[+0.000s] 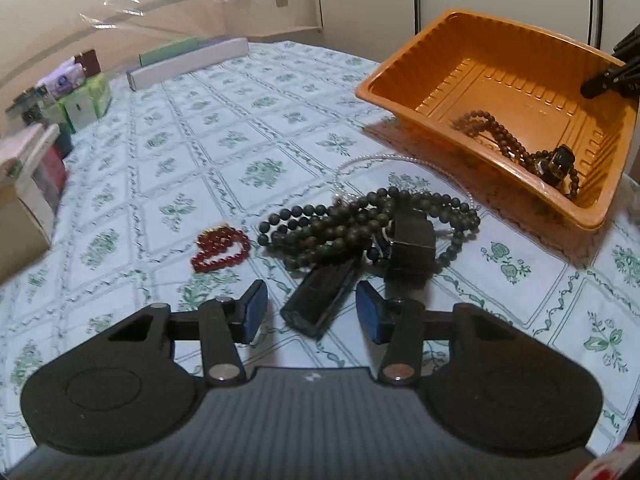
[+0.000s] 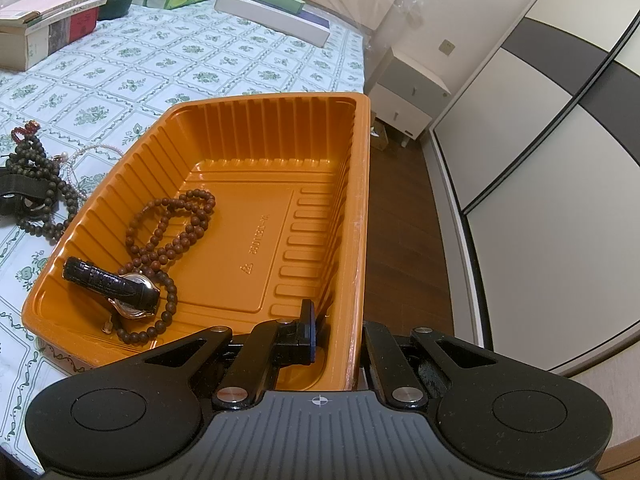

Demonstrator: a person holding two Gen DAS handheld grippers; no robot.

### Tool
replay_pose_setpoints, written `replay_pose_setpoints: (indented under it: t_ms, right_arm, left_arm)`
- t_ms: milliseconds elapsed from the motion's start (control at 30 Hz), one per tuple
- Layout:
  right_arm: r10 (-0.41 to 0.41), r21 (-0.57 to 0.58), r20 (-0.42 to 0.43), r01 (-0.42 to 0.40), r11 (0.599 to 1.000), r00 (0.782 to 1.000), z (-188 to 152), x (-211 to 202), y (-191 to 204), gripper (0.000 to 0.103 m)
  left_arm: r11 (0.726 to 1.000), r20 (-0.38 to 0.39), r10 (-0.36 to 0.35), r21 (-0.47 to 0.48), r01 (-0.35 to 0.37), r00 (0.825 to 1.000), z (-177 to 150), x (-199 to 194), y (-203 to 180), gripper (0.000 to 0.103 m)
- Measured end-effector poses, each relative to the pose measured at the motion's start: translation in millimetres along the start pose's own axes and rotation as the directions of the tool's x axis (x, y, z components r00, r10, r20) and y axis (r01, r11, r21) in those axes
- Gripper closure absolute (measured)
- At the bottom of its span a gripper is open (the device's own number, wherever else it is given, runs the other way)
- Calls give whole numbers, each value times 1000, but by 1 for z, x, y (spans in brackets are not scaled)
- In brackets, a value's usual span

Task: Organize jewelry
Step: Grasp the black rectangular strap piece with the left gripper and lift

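Left claw (image 1: pixel 311 307) nearest the lens, pads spread and clamping nothing, angled down at the tabletop (image 1: pixel 168 152). Directly ahead between the blue pads: end of a black watch strap (image 1: pixel 320 300), lying flat on the cloth, not yet touched as far as can be told. Just beyond, tangled with it: dark green bead strand (image 1: pixel 320 228) and a second black band (image 1: pixel 412 248), with a thin pearl string (image 1: pixel 360 164) trailing toward the tray. Off to the left of the pile, apart from it: red bead bracelet (image 1: pixel 220 248).

Right claw (image 2: pixel 340 332) pressed together on the near wall of the orange tray (image 2: pixel 256 128), one pad inside, the other finger outside the rim; probably steadying the tray for incoming pieces. Already inside: brown bead strand (image 2: pixel 168 236) and a wristwatch (image 2: pixel 120 284), near the left corner. Judged roughly a third sorted; strap likely next, with a risk of dragging the tangled beads along.
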State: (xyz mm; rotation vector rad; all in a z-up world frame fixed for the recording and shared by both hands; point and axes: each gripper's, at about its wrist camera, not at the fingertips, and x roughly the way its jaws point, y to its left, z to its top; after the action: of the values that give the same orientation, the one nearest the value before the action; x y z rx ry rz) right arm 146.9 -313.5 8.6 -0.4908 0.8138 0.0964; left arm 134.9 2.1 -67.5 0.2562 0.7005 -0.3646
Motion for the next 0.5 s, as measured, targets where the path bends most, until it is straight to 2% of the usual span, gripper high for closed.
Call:
replay_pose_setpoints:
  t_ms: [100, 233, 500]
  right_arm:
    - [0, 0, 0, 0, 1000, 1000, 0, 0, 0, 98]
    - [0, 2, -1, 0, 1000, 1000, 0, 1, 0, 98]
    - [1, 3, -1, -1, 1000, 1000, 0, 1, -1, 98]
  left_arm:
    - [1000, -8, -13, -13, 13, 1000, 1, 1, 0, 72]
    - [1000, -20, -11, -28, 10, 1000, -1, -5, 0, 80]
    - [997, -54, 49, -49, -52, 997, -26, -40, 0, 82]
